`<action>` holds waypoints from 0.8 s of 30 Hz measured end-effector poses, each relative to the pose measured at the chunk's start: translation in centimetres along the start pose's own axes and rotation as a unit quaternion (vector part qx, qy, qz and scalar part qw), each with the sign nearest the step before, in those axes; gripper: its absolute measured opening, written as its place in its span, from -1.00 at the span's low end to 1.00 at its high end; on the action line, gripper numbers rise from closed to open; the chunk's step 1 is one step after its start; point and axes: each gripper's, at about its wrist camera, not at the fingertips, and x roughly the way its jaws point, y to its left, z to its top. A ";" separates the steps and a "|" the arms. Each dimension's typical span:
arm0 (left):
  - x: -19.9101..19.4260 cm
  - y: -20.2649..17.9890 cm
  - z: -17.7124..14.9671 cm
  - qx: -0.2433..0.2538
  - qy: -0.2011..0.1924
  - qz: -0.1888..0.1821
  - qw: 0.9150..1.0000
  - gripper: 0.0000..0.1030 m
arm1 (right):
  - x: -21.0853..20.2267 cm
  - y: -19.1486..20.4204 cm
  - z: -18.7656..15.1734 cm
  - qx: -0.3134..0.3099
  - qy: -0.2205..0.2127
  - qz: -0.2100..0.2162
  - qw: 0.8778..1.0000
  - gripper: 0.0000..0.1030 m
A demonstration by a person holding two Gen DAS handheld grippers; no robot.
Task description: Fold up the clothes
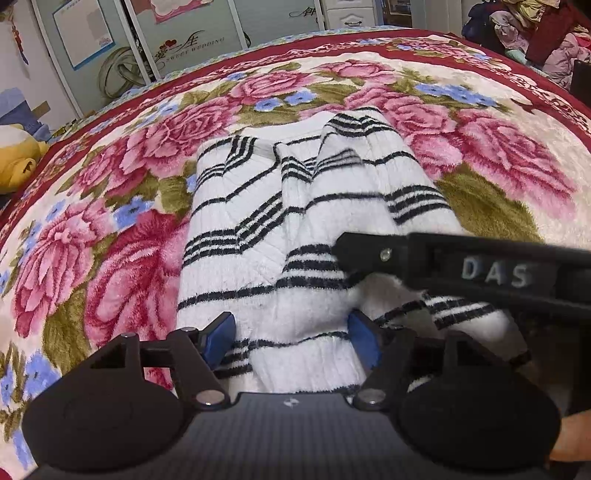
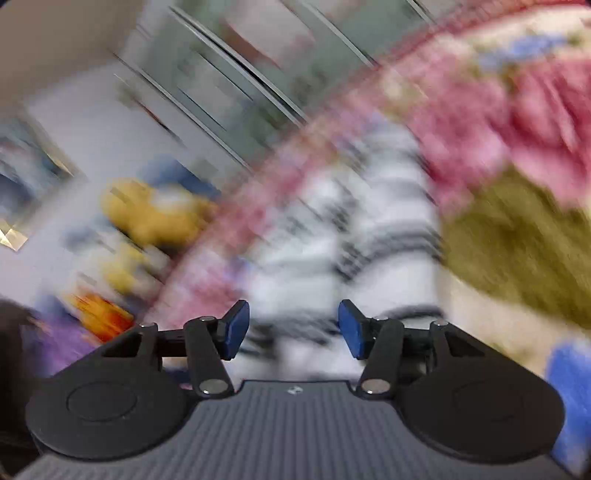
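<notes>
Left wrist view counts one garment: a white ribbed knit sweater (image 1: pixel 295 229) with thin black stripes in groups, lying bunched and partly folded on one plush floral blanket (image 1: pixel 110 236), which covers the bed in pink roses, blue flowers and olive leaves inside a dark red border. Two blue pads belong to the left gripper (image 1: pixel 291 341); its fingers (image 1: pixel 218 339) stand wide, with the near hem of the sweater lying between them, and the cloth looks loose rather than pinched. A black bar of the right gripper (image 1: pixel 461 266) (lettered "DAS") crosses over the sweater's right part. One yellow plush toy (image 1: pixel 16 155) sits beyond the blanket's left edge, and a heap of clothes (image 1: pixel 535 33) fills the far right corner.

Right wrist view is heavily smeared. Two blue pads of the right gripper (image 2: pixel 293 328) stand moderately apart over the striped knit (image 2: pixel 354 236); whether they grip any cloth cannot be told.
</notes>
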 end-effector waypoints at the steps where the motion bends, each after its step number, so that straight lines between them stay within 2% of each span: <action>1: 0.0 0.0 0.0 -0.002 0.000 0.000 1.000 0.42 | -0.3 -0.1 0.1 0.007 -0.005 0.005 1.000 -0.06; 5: 0.0 0.1 0.0 -0.004 0.000 0.000 1.000 0.47 | -1.3 -0.4 0.6 0.033 -0.025 0.023 0.999 -0.02; 7: 0.1 0.2 0.0 -0.004 0.000 0.001 1.000 0.48 | -1.6 -0.6 0.8 0.048 -0.033 0.047 0.997 -0.02; 10: 0.1 0.2 0.0 -0.005 0.000 0.001 1.000 0.51 | -0.9 -0.4 0.6 0.034 -0.022 0.033 0.999 -0.04; 11: 0.1 0.2 0.0 -0.006 0.000 0.001 1.000 0.52 | -0.4 -0.6 0.5 0.030 -0.010 0.014 0.999 -0.07; 12: 0.1 0.3 0.0 -0.007 0.000 0.001 1.000 0.53 | -0.2 -1.0 0.5 0.033 -0.008 0.016 0.999 -0.13; 16: 0.1 0.4 0.0 -0.011 0.000 -0.001 1.000 0.54 | -0.8 -1.1 0.7 0.053 -0.017 0.023 0.998 -0.10; 19: 0.2 1.1 0.2 -0.025 0.002 -0.014 1.000 0.55 | -1.6 -1.2 0.8 0.071 -0.038 0.063 0.995 -0.09; 21: 0.0 1.8 0.1 -0.042 -0.002 -0.030 0.999 0.54 | -1.4 -1.3 0.7 0.062 -0.036 0.061 0.996 -0.09; 22: -0.1 2.1 0.1 -0.050 -0.004 -0.038 0.998 0.53 | -0.8 -1.6 0.6 0.058 -0.020 0.045 0.997 -0.14; 24: -0.6 2.4 0.0 -0.058 -0.009 -0.049 0.997 0.41 | 0.1 -2.2 0.0 0.047 -0.004 0.018 0.999 -0.42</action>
